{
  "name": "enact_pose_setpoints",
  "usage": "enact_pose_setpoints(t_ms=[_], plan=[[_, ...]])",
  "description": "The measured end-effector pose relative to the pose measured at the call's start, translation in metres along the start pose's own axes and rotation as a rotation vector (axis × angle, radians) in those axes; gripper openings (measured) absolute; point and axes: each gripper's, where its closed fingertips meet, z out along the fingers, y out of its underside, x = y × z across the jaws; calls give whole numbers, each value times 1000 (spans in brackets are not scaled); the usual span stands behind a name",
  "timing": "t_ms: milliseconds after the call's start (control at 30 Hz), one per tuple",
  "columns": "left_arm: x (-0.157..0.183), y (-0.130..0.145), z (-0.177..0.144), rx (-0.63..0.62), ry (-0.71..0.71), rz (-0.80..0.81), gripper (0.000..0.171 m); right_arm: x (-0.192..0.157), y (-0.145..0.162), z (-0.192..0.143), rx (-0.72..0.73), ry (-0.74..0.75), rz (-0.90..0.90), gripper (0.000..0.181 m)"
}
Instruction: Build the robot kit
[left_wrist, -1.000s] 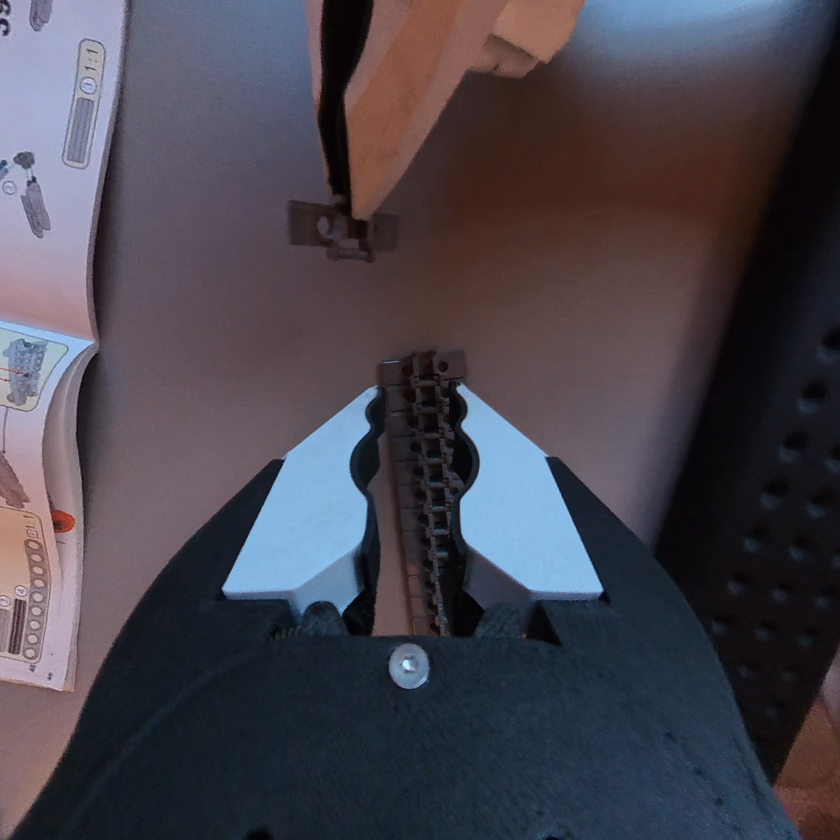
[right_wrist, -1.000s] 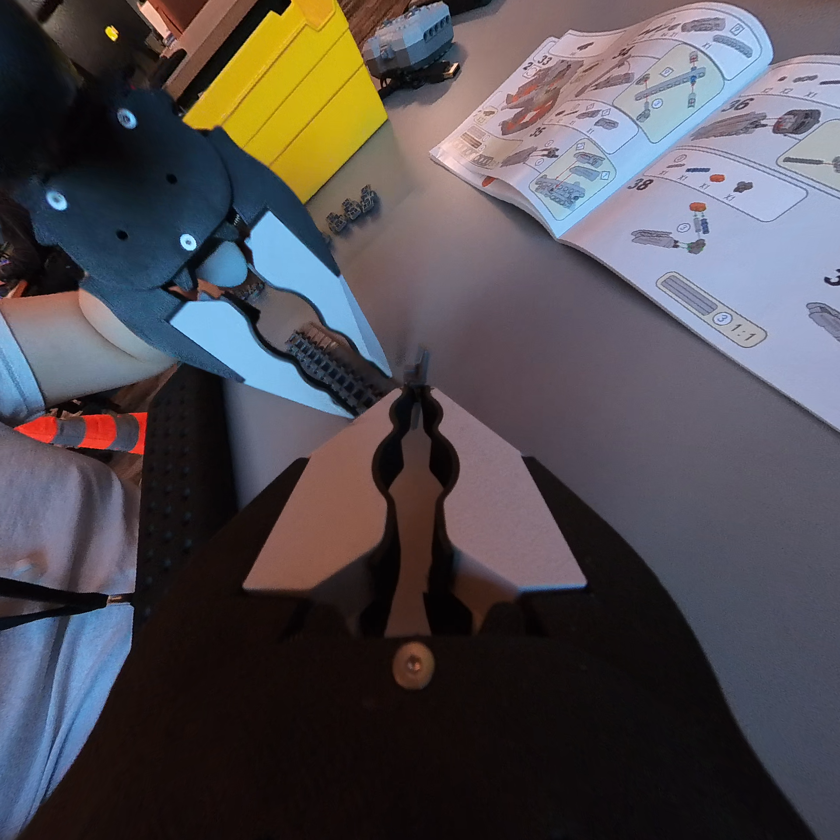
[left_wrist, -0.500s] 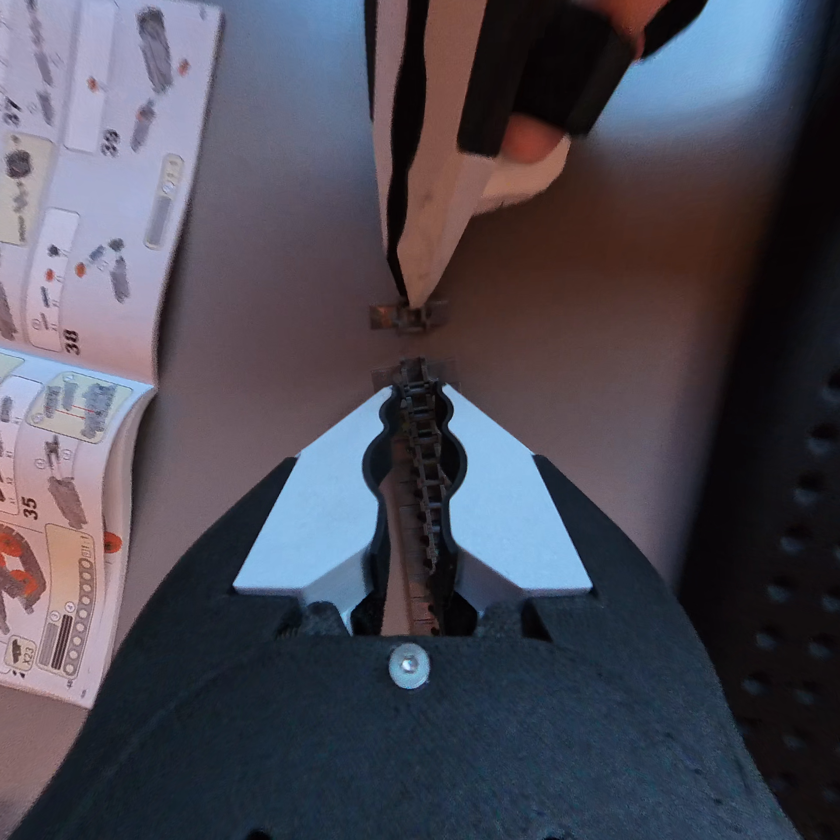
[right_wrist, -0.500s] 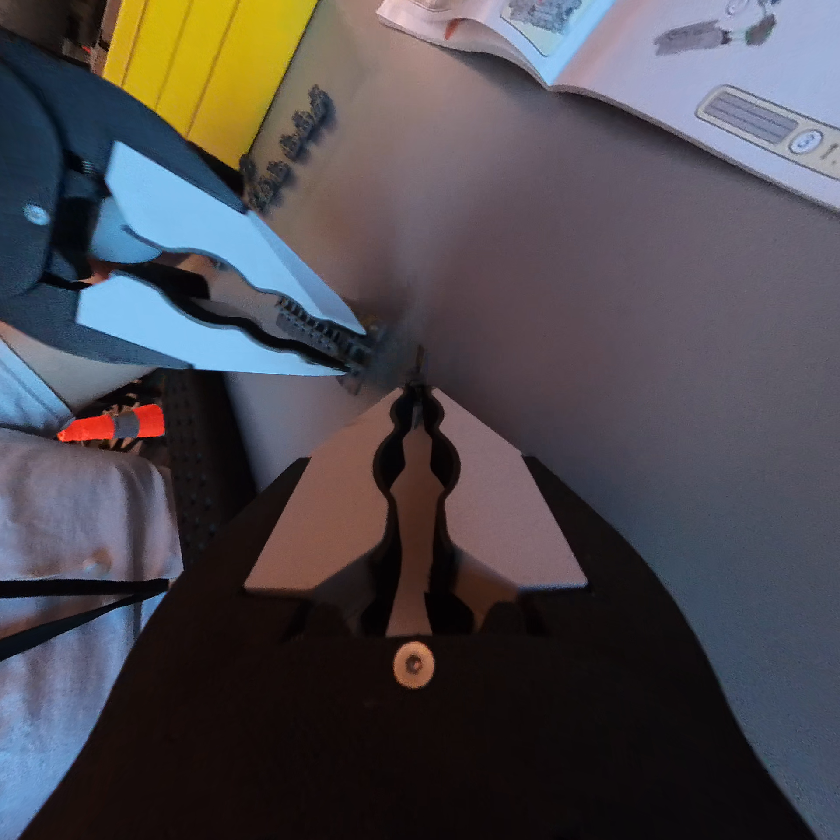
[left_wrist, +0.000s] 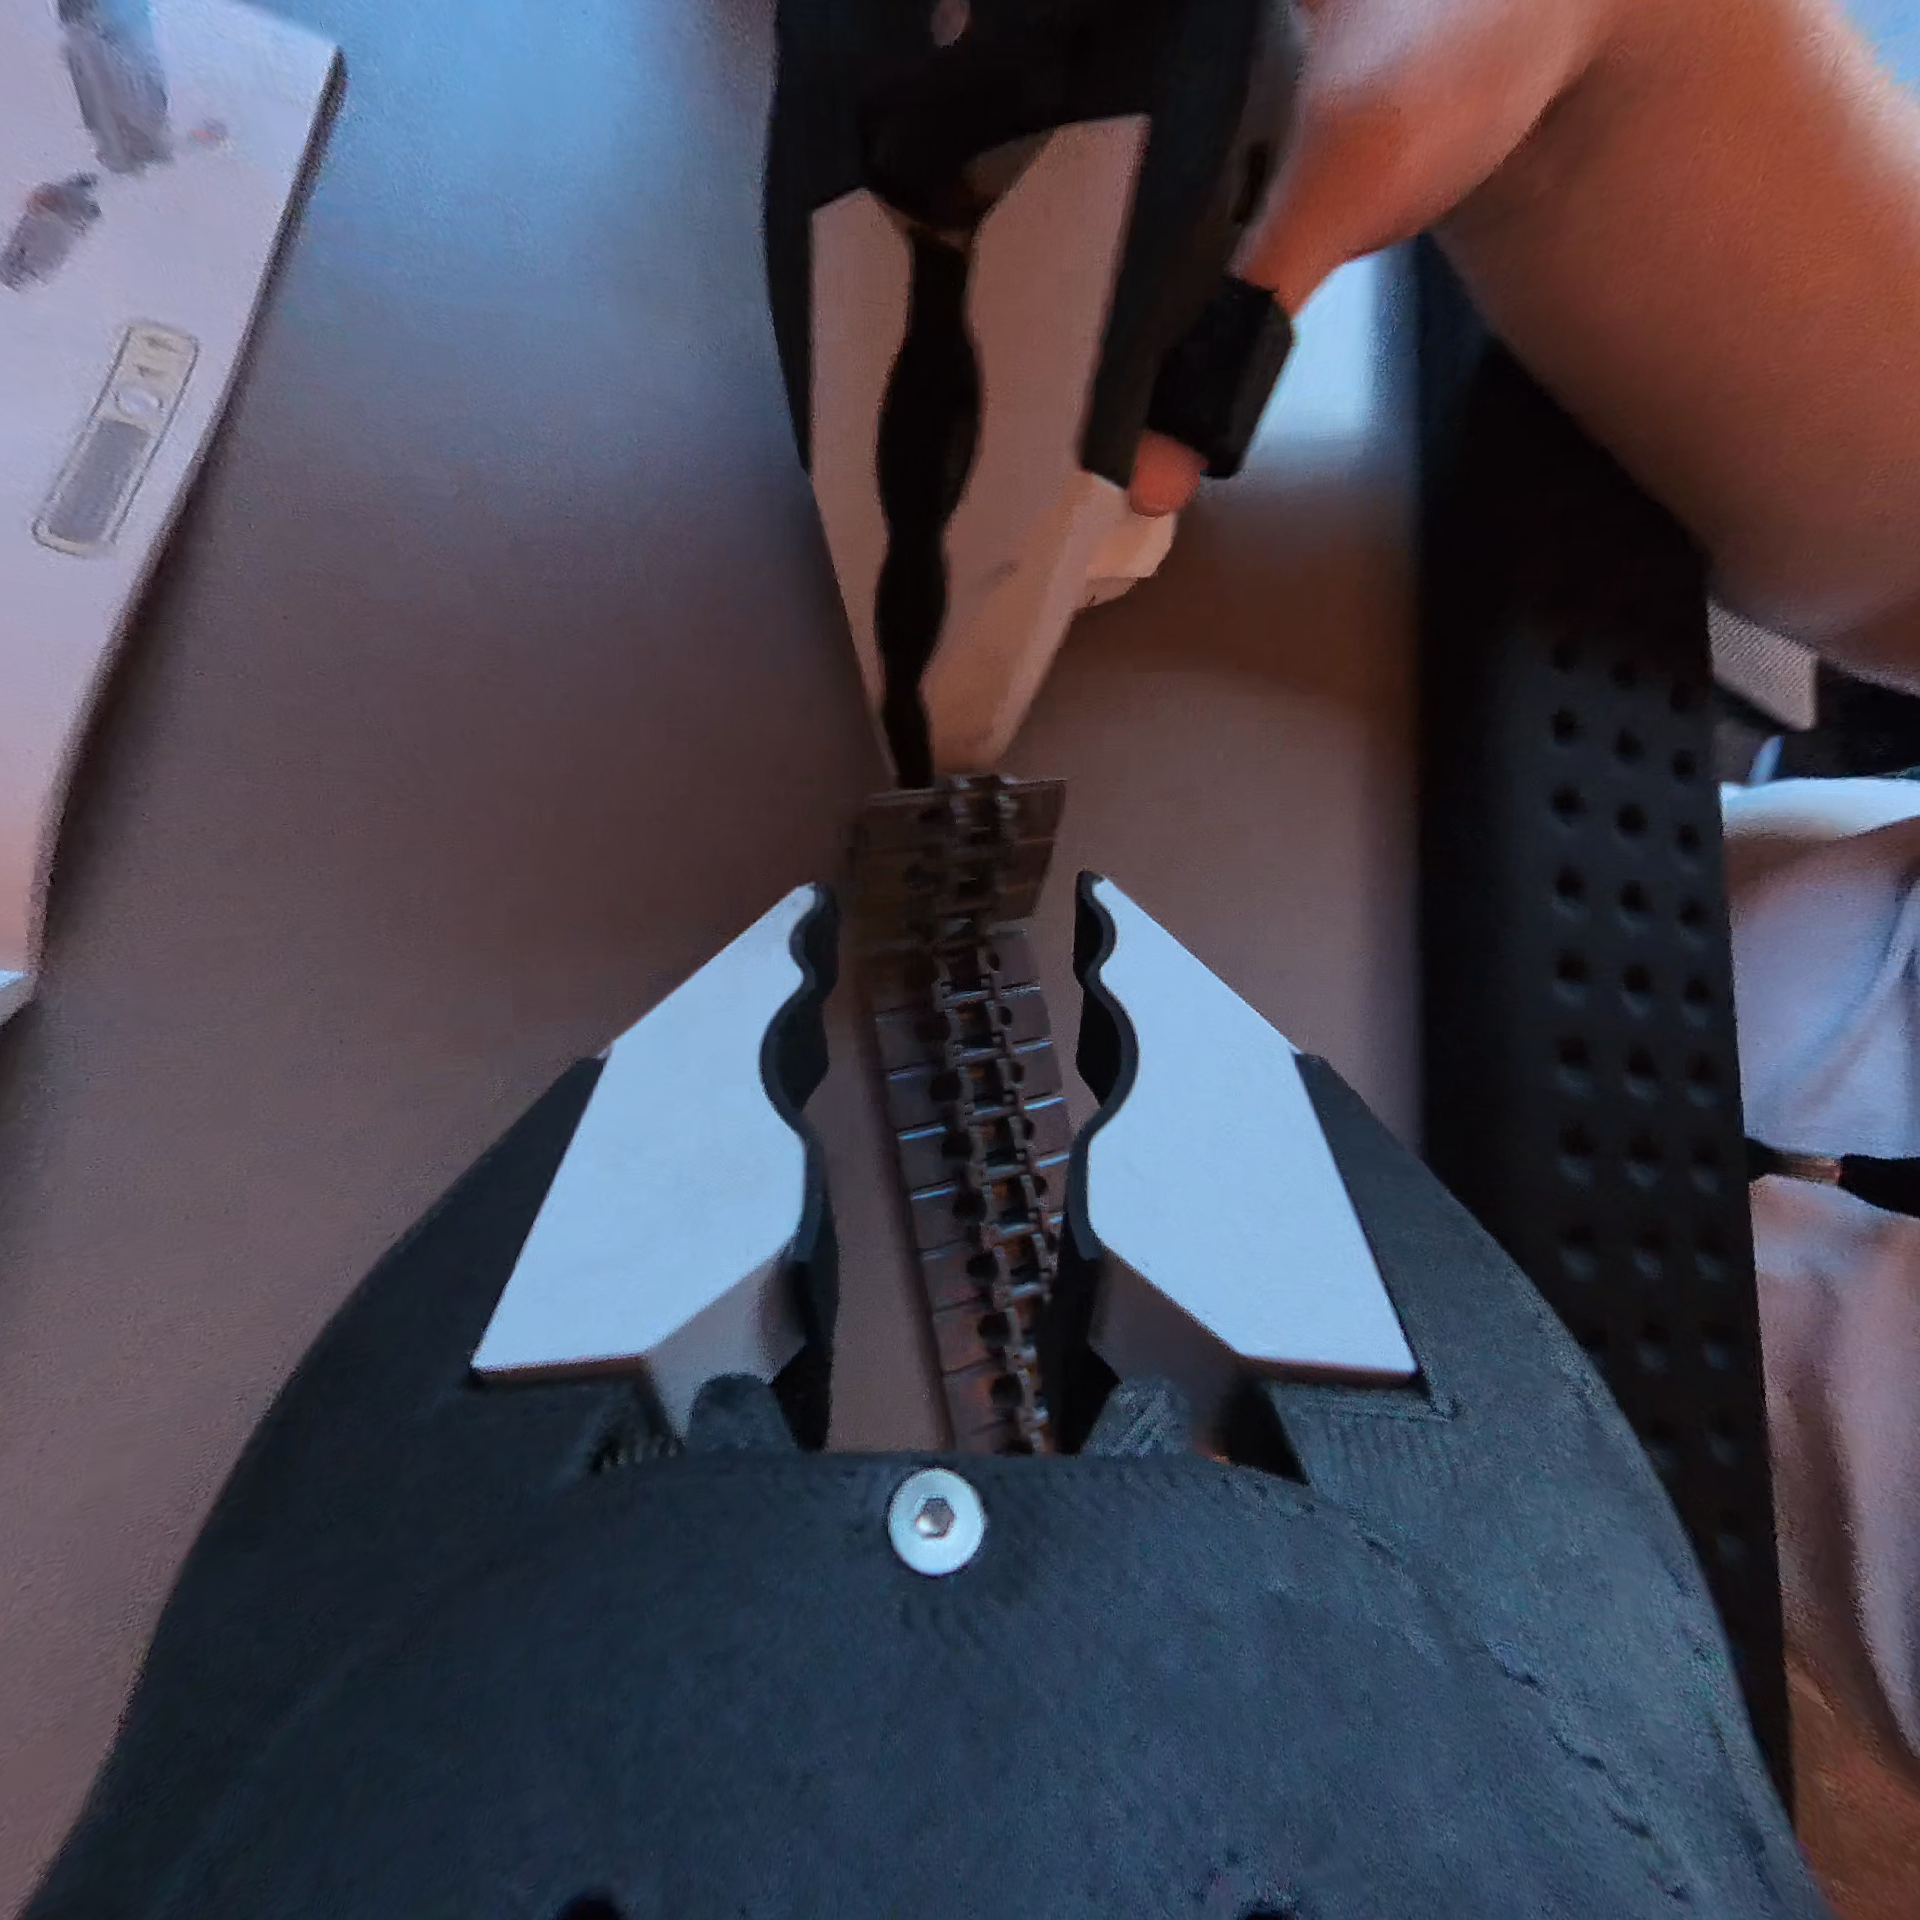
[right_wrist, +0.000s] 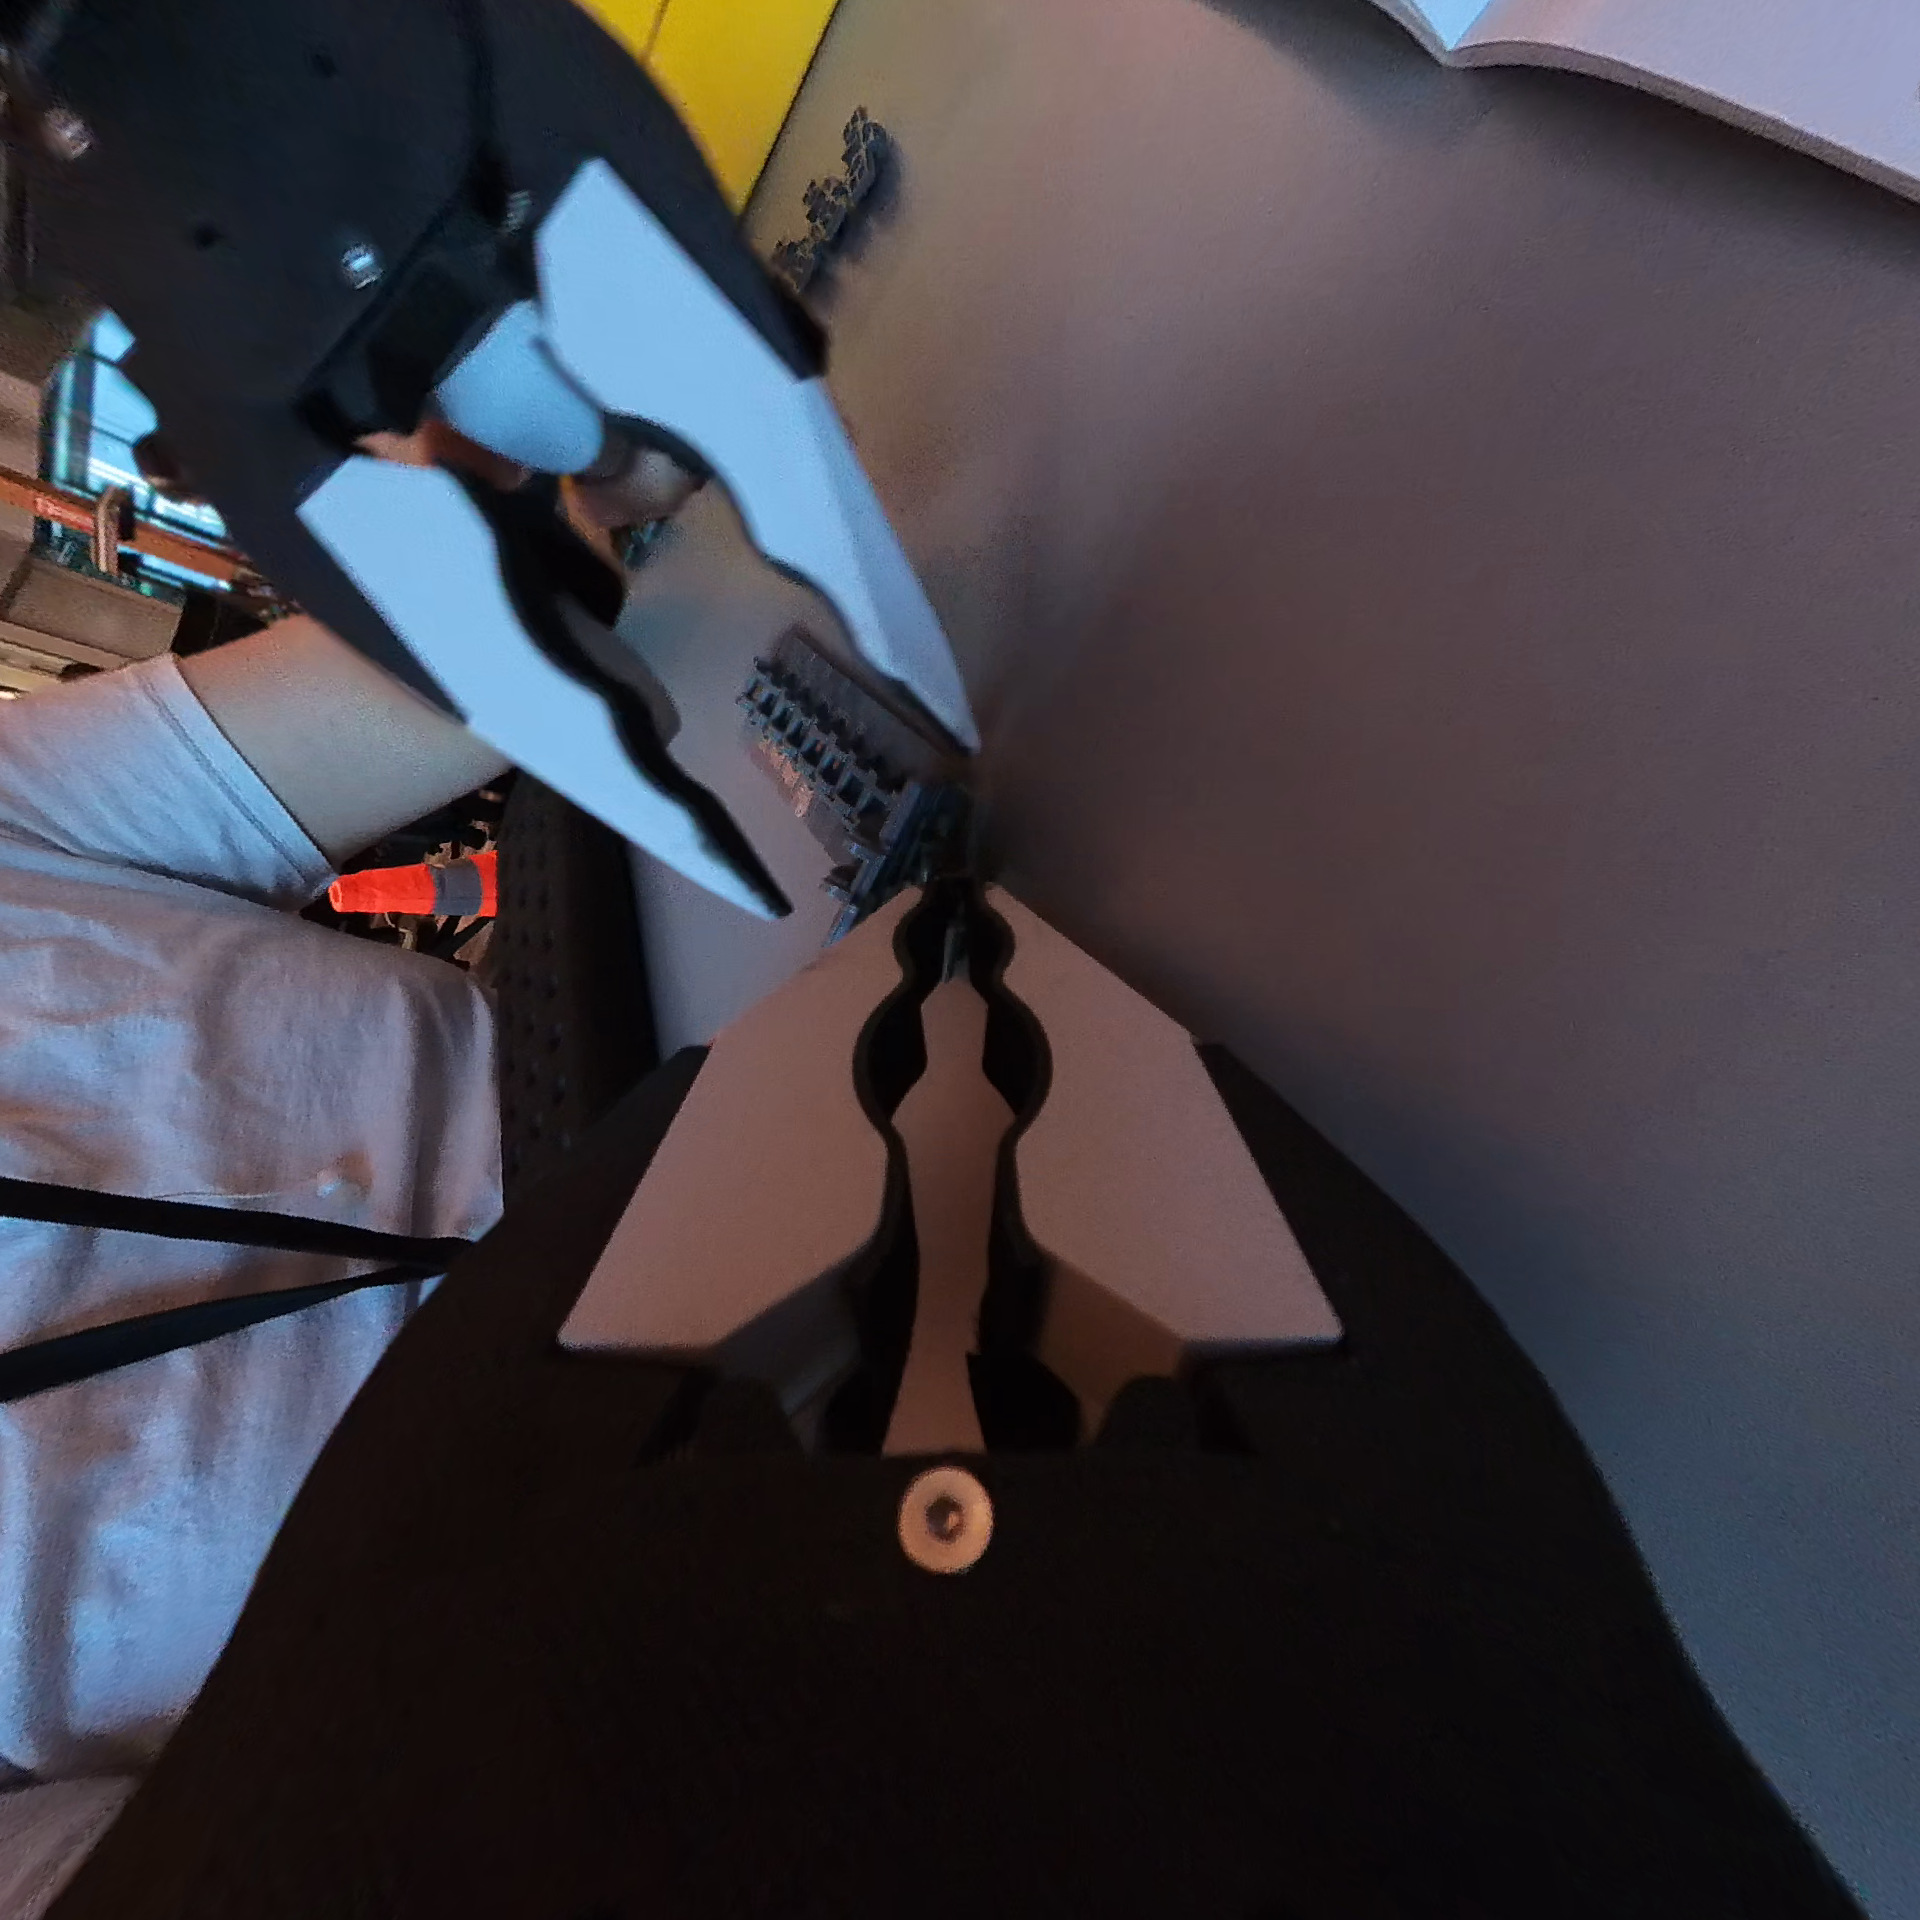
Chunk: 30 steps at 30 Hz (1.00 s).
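A dark grey track chain (left_wrist: 977, 1122) lies lengthwise on the grey table (left_wrist: 520, 831) between the fingers of my left gripper (left_wrist: 954, 888). That gripper's jaws are open and stand apart from the chain near the tips. My right gripper (left_wrist: 914, 764) comes in from the far side, shut on a small track link (left_wrist: 961, 810). It holds the link against the chain's far end. In the right wrist view my right gripper (right_wrist: 951, 906) is shut on the link. The chain (right_wrist: 821, 738) runs away from it under the open left gripper (right_wrist: 868, 826).
An open instruction booklet (left_wrist: 125, 364) lies at the left and also shows in the right wrist view (right_wrist: 1714, 83). A yellow box (right_wrist: 727, 73) and loose track pieces (right_wrist: 842, 197) sit beyond. A black perforated surface (left_wrist: 1621, 935) borders the table. An orange cone (right_wrist: 416, 888) lies by the person's sleeve. Less than 4 cm separates the two grippers' tips.
My left gripper has opened and let go of the chain. My right gripper has brought the single link down to the chain's far end, closing the gap between them.
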Motion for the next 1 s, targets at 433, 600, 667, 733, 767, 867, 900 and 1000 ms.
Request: enact_pose_setpoints(t_ms=[433, 600, 667, 733, 767, 867, 900, 1000], plan=[[-1, 2, 5, 116, 205, 35, 26, 3, 5, -3, -38, 62, -99, 0], [-12, -3, 2, 162, 168, -92, 25, 9, -5, -10, 12, 128, -139, 0], [-15, -6, 1, 186, 164, -120, 25, 9, -11, -11, 32, 150, -178, 0], [-13, -10, 0, 212, 188, -140, 26, 8, -15, -13, 49, 165, -216, 0], [-10, -12, -1, 225, 220, -154, 28, 7, -17, -14, 63, 170, -238, 0], [-2, -14, -3, 238, 314, -185, 31, 2, -23, -14, 92, 156, -286, 0], [-1, -12, -3, 233, 328, -182, 31, 0, -22, -13, 88, 149, -293, 0], [2, -8, -4, 215, 347, -150, 29, 2, -17, -9, 51, 143, -290, 0]])
